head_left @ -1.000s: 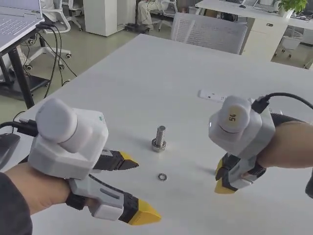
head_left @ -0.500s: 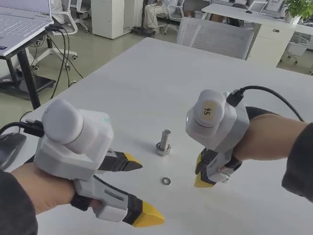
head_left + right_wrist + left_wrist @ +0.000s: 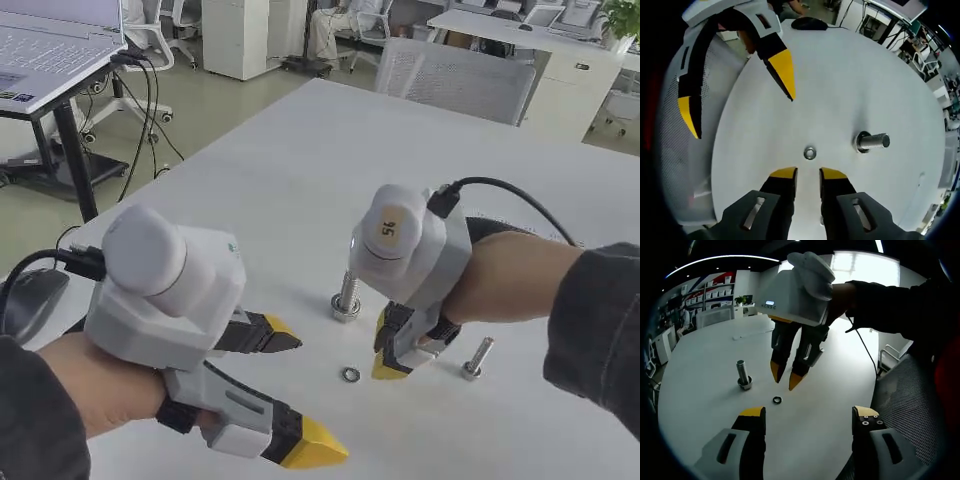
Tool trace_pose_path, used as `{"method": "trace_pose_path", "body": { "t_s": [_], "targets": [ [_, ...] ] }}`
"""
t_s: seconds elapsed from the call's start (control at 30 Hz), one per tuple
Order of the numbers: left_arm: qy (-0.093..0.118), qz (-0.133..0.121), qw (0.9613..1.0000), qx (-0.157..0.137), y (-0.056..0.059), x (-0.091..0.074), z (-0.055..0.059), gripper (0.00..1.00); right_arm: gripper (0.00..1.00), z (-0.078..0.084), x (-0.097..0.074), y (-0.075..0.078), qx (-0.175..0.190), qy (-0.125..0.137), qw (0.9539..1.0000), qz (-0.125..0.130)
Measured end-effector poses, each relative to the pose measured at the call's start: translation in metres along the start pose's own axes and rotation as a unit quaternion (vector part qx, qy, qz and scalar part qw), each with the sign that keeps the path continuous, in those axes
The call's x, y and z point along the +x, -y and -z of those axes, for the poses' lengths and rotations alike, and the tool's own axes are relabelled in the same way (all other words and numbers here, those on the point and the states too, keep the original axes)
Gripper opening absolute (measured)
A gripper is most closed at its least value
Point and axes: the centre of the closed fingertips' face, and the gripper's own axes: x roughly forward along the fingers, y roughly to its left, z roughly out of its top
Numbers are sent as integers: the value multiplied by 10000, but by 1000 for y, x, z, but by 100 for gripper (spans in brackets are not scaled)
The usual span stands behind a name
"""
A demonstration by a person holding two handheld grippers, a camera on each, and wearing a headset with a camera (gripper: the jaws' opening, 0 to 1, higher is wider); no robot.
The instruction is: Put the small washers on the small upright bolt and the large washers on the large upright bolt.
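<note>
Bright even light, soft shadows on the table (image 3: 300, 170), fisheye-warped edges, window (image 3: 860, 270) glare.

left gripper (image 3: 809, 412): fingers spread wide | right gripper (image 3: 808, 173): fingers narrowly parted, tips pointing down

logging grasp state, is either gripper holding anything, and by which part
Nothing is held. The left gripper is wide open and empty; the right gripper, jaws narrowly apart, is empty, with the washer lying loose ahead of it.
</note>
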Motion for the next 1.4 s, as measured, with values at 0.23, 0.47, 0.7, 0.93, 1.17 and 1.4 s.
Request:
{"method": "trace_pose_path", "body": {
  "t_s": [0.23, 0.47, 0.7, 0.93, 1.17, 1.4],
  "targets": [
    [0, -11, 10000, -8, 1, -1, 0, 69, 20, -4, 11, -1, -97, -71, 9999, -82],
    [-20, -21, 10000, -17, 1, -1, 2, 69, 20, -11, 20, 0, -143, -29, 9998, -134],
    [-23, -29, 10000, -32, 1, 0, 4, 69, 19, -10, 26, 0, -155, -36, 9997, -192],
    [-19, -42, 10000, -43, 1, 1, 4, 69, 19, -7, 32, 0, -171, -76, 9996, -228],
    [-24, -35, 10000, -52, 2, 1, 4, 69, 18, -6, 33, -1, -154, -68, 9995, -274],
    [-29, -24, 10000, -51, 2, 2, 4, 69, 18, -6, 33, -1, -112, -45, 9995, -291]
  ]
}}
